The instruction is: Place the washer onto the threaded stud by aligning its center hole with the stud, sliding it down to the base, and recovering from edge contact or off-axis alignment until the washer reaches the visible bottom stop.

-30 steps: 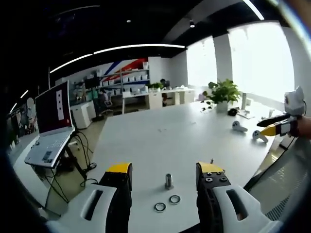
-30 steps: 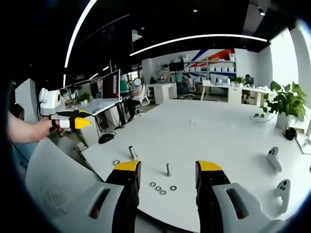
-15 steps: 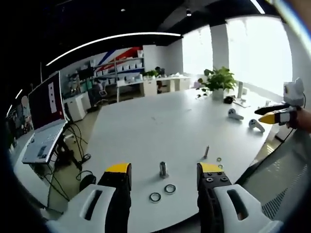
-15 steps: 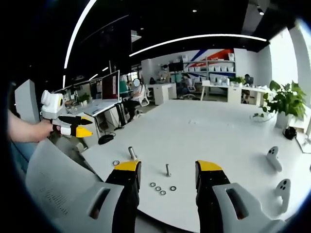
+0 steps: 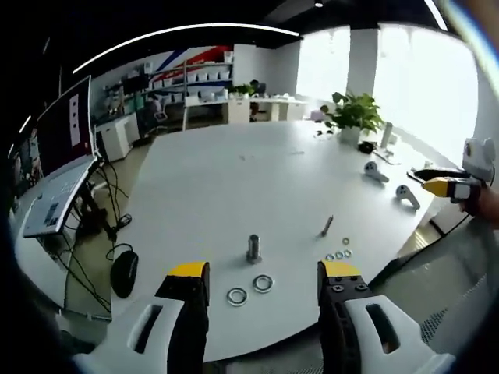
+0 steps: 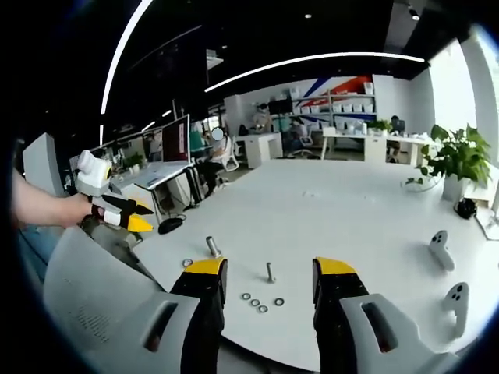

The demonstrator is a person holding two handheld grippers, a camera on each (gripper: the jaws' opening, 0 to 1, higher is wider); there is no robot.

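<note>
Two studs [image 5: 253, 248]; five washers [image 5: 263, 283]; two controllers [image 6: 439, 248]

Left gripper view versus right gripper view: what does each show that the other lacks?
Left gripper view: two large washers by the thick stud, a mouse on the floor, the right hand-held gripper. Right gripper view: the left hand-held gripper in a hand. Both: thick stud, thin stud, small washers, white table, plant.

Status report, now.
Left claw open, empty, above two washers beside big stud. Right claw open, empty, over thin stud. No washer on either stud. Nothing blocking.
</note>
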